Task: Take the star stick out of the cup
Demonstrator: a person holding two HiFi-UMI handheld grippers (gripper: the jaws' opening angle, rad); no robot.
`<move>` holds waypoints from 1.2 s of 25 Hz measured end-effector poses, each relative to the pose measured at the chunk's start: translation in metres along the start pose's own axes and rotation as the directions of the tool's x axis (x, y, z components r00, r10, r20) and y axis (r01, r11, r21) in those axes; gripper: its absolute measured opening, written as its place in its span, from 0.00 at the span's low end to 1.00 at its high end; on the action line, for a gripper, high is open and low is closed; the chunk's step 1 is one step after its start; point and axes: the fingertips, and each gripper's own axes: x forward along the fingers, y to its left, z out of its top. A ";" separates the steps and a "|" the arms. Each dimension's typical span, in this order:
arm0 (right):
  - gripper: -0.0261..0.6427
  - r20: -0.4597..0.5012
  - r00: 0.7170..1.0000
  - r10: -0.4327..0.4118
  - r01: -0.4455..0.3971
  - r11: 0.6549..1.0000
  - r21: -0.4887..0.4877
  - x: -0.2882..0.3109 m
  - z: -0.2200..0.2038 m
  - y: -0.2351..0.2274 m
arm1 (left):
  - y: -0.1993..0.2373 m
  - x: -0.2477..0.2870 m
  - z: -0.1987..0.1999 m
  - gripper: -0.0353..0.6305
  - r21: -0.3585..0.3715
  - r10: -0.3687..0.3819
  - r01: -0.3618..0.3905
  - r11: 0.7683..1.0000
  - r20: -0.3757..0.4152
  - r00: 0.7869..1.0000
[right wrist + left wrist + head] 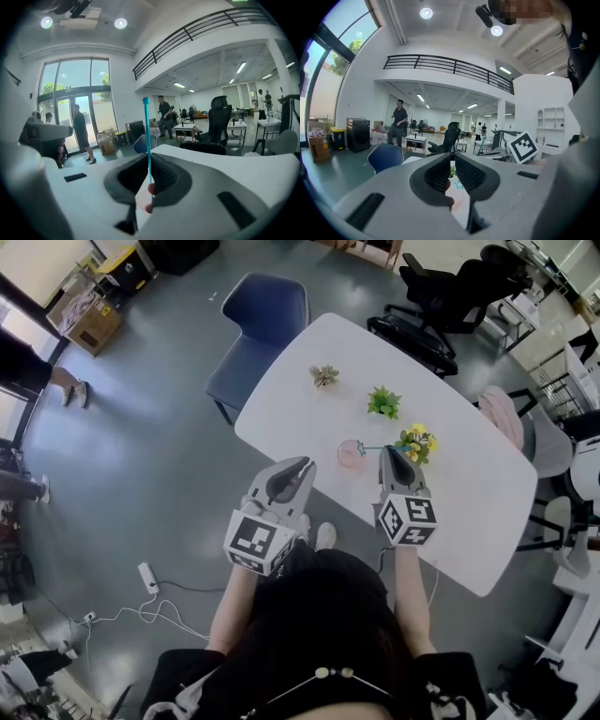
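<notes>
A small pink cup (350,455) stands near the front edge of the white table (469,493). A thin teal star stick (370,447) reaches from the cup to my right gripper (387,452). In the right gripper view the stick (147,136) rises straight up between the jaws of that gripper (149,161), which are shut on it. My left gripper (305,465) hovers just left of the cup, its jaws shut with nothing in them. Through the slit of the left gripper (451,164) I see a teal star (459,184) and the pink cup (456,199).
On the table stand a yellow-flowered plant (417,442) right beside my right gripper, a green plant (383,402) and a small dry plant (324,376). A blue chair (262,329) sits at the table's far left, black office chairs (427,329) behind.
</notes>
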 end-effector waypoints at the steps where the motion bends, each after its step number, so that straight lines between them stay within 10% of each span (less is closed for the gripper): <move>1: 0.07 0.014 1.000 -0.003 0.003 1.000 -0.012 -0.005 0.007 0.002 | 0.001 0.001 0.001 0.10 0.001 0.010 -0.010 1.000 -0.003 1.000; 30: 0.07 0.196 0.980 -0.032 0.048 0.996 -0.077 -0.100 0.102 0.055 | -0.020 0.005 0.019 0.10 0.047 0.002 -0.003 0.999 0.010 1.000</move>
